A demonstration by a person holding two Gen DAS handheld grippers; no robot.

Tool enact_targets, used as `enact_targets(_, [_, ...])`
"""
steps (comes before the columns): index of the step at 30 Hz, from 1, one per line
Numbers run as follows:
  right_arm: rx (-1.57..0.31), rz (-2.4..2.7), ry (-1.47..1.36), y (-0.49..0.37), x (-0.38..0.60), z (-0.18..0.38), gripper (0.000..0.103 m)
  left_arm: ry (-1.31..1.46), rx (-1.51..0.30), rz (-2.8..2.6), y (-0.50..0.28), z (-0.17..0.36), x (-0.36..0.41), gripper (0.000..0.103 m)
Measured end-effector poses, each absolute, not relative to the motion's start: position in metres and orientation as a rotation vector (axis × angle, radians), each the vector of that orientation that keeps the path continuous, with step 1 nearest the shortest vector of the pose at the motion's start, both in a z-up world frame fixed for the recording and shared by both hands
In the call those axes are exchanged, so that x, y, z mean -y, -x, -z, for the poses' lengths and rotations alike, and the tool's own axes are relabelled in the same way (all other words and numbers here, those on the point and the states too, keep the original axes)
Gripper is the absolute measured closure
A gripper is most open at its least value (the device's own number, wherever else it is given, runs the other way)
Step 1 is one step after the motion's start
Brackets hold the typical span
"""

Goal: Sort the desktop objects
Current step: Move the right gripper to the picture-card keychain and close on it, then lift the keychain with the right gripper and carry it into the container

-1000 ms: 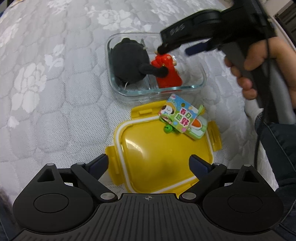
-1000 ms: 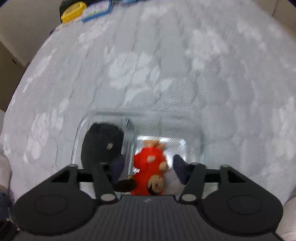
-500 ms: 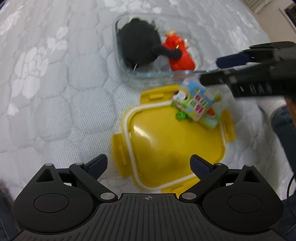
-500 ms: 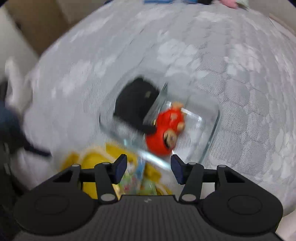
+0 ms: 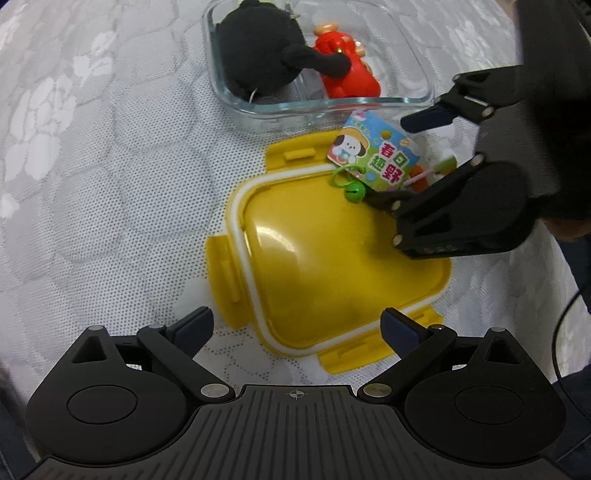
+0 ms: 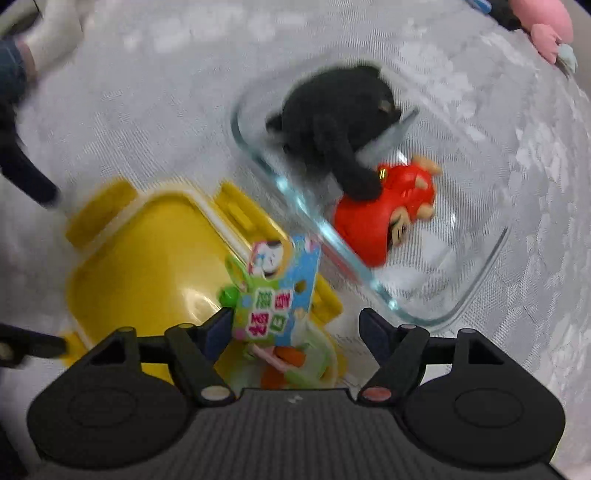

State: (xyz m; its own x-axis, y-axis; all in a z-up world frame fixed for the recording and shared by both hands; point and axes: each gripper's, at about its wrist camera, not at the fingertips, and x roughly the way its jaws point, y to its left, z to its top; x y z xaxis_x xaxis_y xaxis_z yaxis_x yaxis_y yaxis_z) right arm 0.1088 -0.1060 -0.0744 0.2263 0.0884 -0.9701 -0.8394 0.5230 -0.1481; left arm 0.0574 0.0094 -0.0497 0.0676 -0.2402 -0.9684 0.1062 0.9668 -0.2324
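A clear glass container (image 5: 413,51) (image 6: 476,258) holds a black plush toy (image 5: 258,51) (image 6: 332,110) and a red figure (image 5: 351,79) (image 6: 380,218). A yellow lid (image 5: 332,266) (image 6: 140,266) lies in front of it on the white quilted cloth. A colourful toy packet with a green bell (image 5: 376,158) (image 6: 275,295) lies on the lid's corner. My right gripper (image 6: 295,328) (image 5: 399,158) is open, its fingers on either side of the packet. My left gripper (image 5: 297,328) is open and empty above the lid's near edge.
A pink plush toy (image 6: 546,22) lies at the far right edge of the cloth. A white sock and a trouser leg (image 6: 22,55) are at the far left. The cloth's right edge (image 5: 554,258) runs close to the lid.
My right gripper has left the glass container and come down over the packet on the lid. My left gripper has moved closer to the lid.
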Motion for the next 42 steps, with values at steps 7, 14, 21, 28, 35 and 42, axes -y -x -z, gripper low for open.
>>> enact_targets(7, [-1.237,-0.764,0.650,-0.110,0.125,0.047,0.096,0.129,-1.476,0.269,-0.059,0.043,-0.017,0.003])
enact_targets(14, [-1.174,-0.768,0.395,-0.123,0.159,-0.005,0.099,0.140,-1.480,0.256,-0.066,0.043,-0.015,0.003])
enact_targets(21, [-1.360,-0.717,0.241,-0.144,0.168,0.022,0.064,0.122,-1.515,0.266,-0.068,0.049,-0.004,0.003])
enact_targets(28, [-1.543,-0.521,0.046,-0.155,0.164,0.059,0.031,0.064,-1.494,0.293,-0.069,0.043,0.005,0.003])
enact_targets(35, [-1.536,-0.514,0.156,-0.151,0.135,0.069,0.076,0.068,-1.490,0.303,-0.073,0.039,0.007,0.003])
enact_targets(42, [-1.428,-0.616,0.139,-0.148,0.137,0.036,0.102,0.072,-1.481,0.317,-0.075,0.034,0.008,0.002])
